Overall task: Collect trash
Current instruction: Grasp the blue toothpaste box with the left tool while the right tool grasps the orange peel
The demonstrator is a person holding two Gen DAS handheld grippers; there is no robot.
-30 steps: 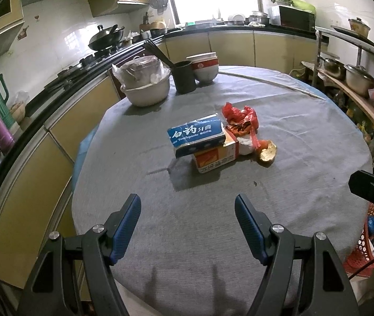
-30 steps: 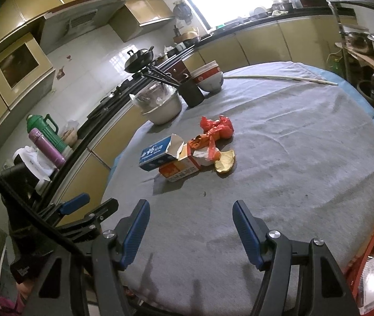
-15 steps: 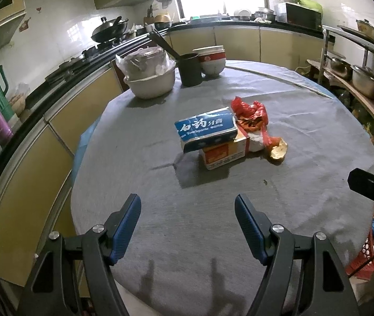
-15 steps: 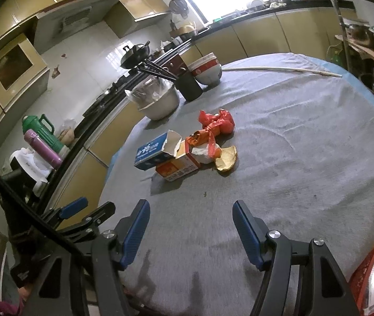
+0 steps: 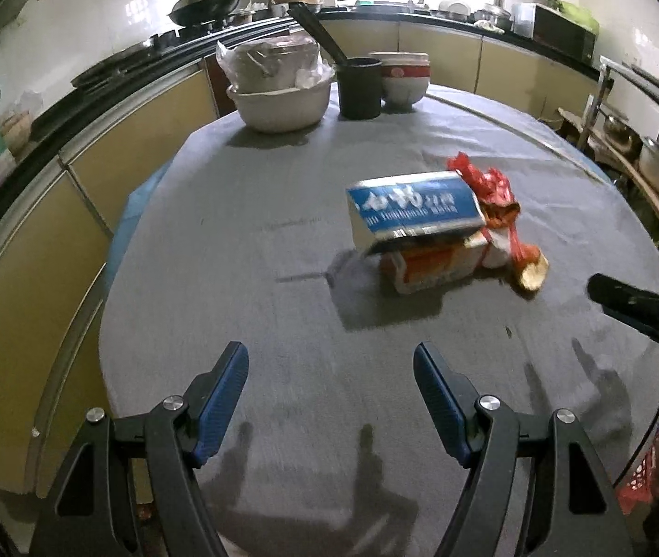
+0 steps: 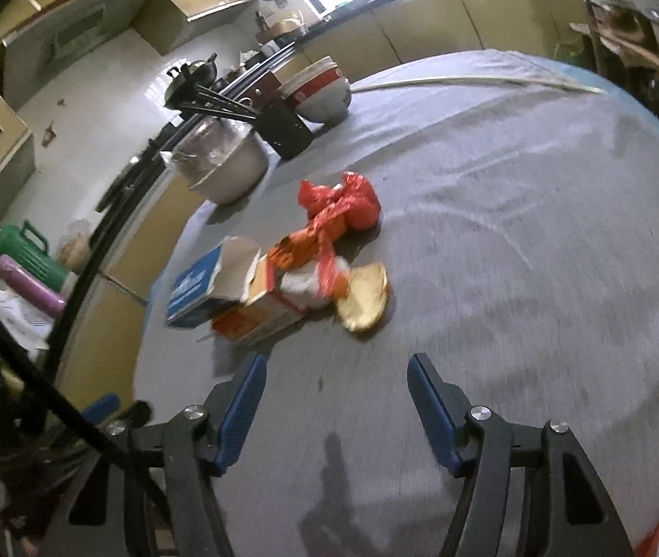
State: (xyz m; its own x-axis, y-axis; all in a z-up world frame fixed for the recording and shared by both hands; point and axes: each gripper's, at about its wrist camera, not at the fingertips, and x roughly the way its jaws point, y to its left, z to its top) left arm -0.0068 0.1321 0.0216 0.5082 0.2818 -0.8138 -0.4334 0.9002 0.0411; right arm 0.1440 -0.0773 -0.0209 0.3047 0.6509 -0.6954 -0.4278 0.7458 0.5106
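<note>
left gripper (image 5: 331, 373) open, nearer blue box (image 5: 415, 206) | right gripper (image 6: 333, 385) closing, empty, nearer

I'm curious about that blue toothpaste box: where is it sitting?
The blue toothpaste box lies mid-table atop an orange carton, with the red plastic bag just to its right in the left wrist view.

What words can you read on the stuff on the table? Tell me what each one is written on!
Blue box: big white Chinese characters, too blurred to read; below them a smaller English line that may say "Toothpaste", not certain.
Orange box: some print on it, too blurred to read.
Red wrapper: no readable text.
Red-banded bowls: no writing to be seen.
Nothing else on the table shows any words.
</note>
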